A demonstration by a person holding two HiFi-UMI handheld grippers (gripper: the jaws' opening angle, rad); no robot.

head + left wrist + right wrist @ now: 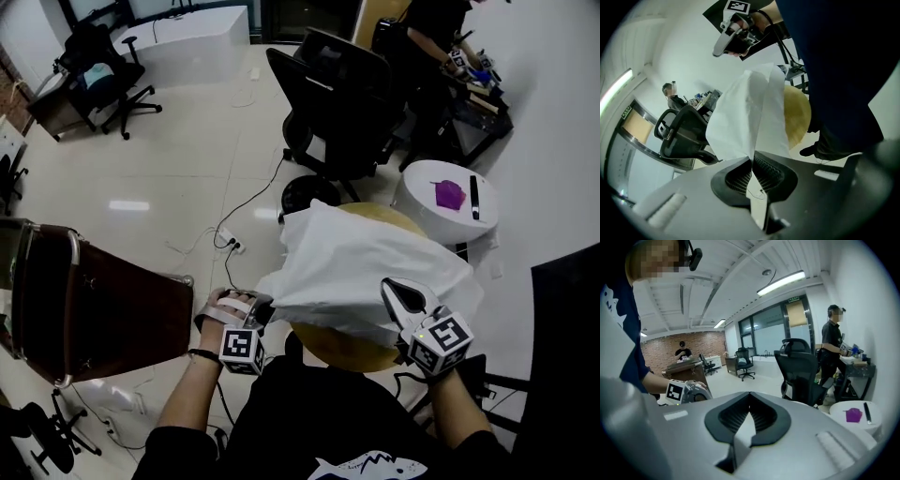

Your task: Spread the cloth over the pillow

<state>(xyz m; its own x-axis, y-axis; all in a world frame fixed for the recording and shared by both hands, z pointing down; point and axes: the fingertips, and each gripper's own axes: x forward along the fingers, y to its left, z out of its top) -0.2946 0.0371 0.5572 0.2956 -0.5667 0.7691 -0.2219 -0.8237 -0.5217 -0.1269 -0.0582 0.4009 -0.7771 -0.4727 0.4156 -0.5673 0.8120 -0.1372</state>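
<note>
A white cloth (361, 267) lies draped over a round tan pillow (342, 352) in front of me in the head view. My left gripper (267, 305) is shut on the cloth's near left corner; in the left gripper view the cloth (740, 117) rises straight out of the closed jaws (752, 161), with the pillow (797, 117) behind it. My right gripper (388, 285) rests at the cloth's near right edge. In the right gripper view its jaws (749, 409) are closed with a strip of white cloth (743, 430) pinched between them.
A black office chair (337, 103) stands just beyond the pillow. To its right is a white round table (417, 183) with a purple object (450, 194). A brown chair back (103, 309) is at my left. Cables and a power strip (230, 242) lie on the floor. A person (431, 28) works at the far right.
</note>
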